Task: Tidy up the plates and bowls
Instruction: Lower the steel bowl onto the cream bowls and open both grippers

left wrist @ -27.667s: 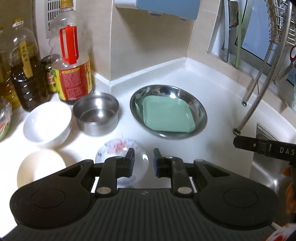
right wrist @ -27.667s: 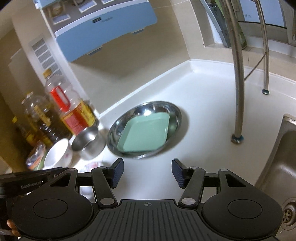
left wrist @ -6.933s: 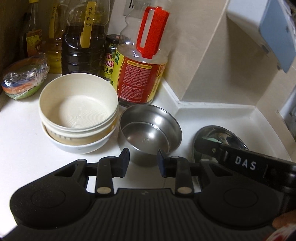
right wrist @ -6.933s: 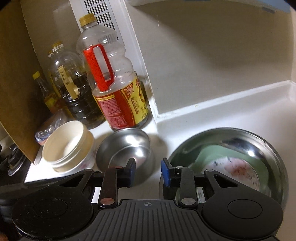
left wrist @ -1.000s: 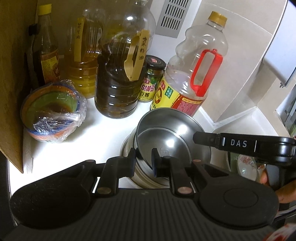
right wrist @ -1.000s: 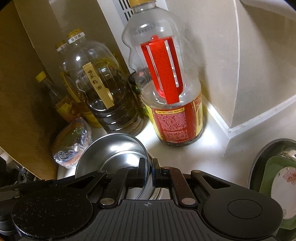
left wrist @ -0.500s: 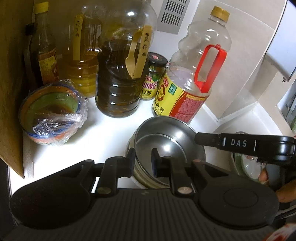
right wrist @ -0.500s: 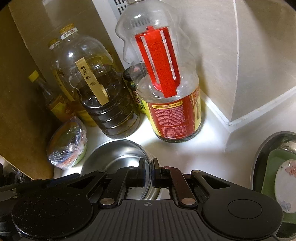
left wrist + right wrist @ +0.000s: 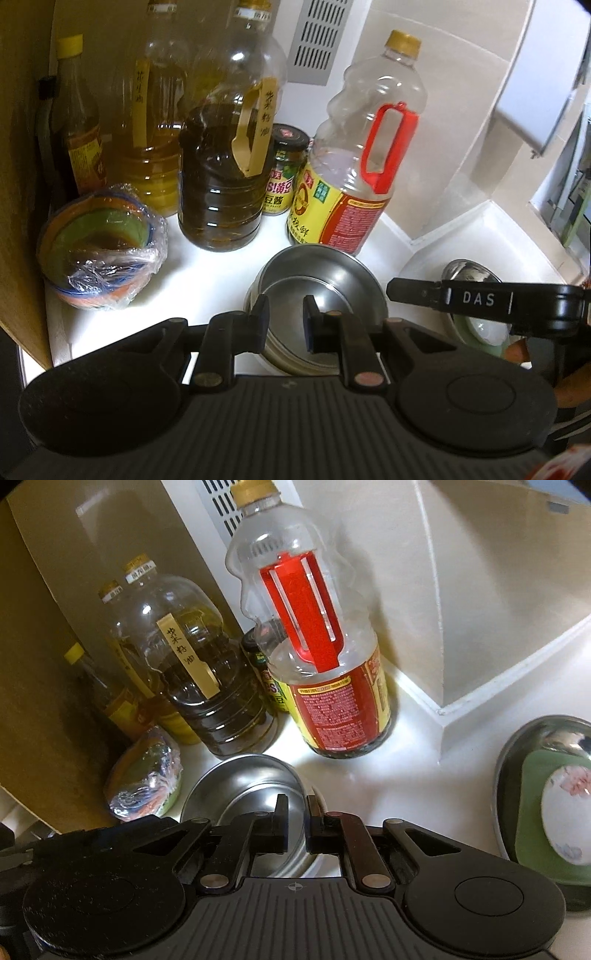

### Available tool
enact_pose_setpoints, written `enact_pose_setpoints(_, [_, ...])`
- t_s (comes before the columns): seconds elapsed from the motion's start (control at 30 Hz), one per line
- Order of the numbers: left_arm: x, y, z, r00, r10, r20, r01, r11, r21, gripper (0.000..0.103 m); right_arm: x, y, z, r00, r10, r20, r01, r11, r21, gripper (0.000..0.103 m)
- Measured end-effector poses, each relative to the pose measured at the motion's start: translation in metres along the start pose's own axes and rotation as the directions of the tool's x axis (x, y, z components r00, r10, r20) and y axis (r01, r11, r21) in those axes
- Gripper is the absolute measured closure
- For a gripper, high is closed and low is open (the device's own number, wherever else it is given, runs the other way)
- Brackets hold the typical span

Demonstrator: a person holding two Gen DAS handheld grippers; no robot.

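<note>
A steel bowl [image 9: 332, 280] sits nested on top of a stack of pale bowls [image 9: 284, 356] on the white counter. My left gripper [image 9: 287, 319] is shut on the bowl's near rim, one finger outside and one inside. My right gripper [image 9: 297, 823] straddles the steel bowl's [image 9: 240, 786] right rim; its jaws are opening and the pads stand clear of the metal. In the left wrist view the right gripper [image 9: 397, 293] reaches in from the right. A wide steel basin [image 9: 506, 768] holds a green square plate [image 9: 532, 812] with a floral plate [image 9: 569, 812] on it.
Behind the stack stand a red-handled bottle [image 9: 354, 177], dark oil bottles [image 9: 221, 192] and a jar [image 9: 282, 173]. A film-wrapped bowl [image 9: 99, 258] sits at the left beside a wooden panel [image 9: 18, 184]. A wall corner [image 9: 439, 664] juts out between stack and basin.
The steel bowl, tilted and raised a second ago, has come down level into the stack. The right gripper's fingers have parted from the rim. The left grip is unchanged.
</note>
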State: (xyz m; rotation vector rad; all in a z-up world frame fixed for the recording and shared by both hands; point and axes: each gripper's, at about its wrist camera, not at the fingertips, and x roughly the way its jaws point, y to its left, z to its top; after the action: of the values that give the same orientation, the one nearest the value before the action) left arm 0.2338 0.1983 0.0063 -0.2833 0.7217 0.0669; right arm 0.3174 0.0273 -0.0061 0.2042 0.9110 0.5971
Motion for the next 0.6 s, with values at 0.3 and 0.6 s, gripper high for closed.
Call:
enact_pose_setpoints(0.3, [-0.027,0.003,-0.027,1.000,-0.011,-0.012,0.012,0.999,0.049,0.086,-0.040,0.002,-0.036,0.999,-0.003,0.043,0.001,0.999,0.036,0.046])
enact_pose_setpoints(0.6, [-0.058,-0.005,-0.064,1.000,-0.005,-0.020,0.006,0.998,0.056,0.086,-0.081,0.001,-0.082,0.999,0.024,0.038,-0.025,0.999,0.033,0.046])
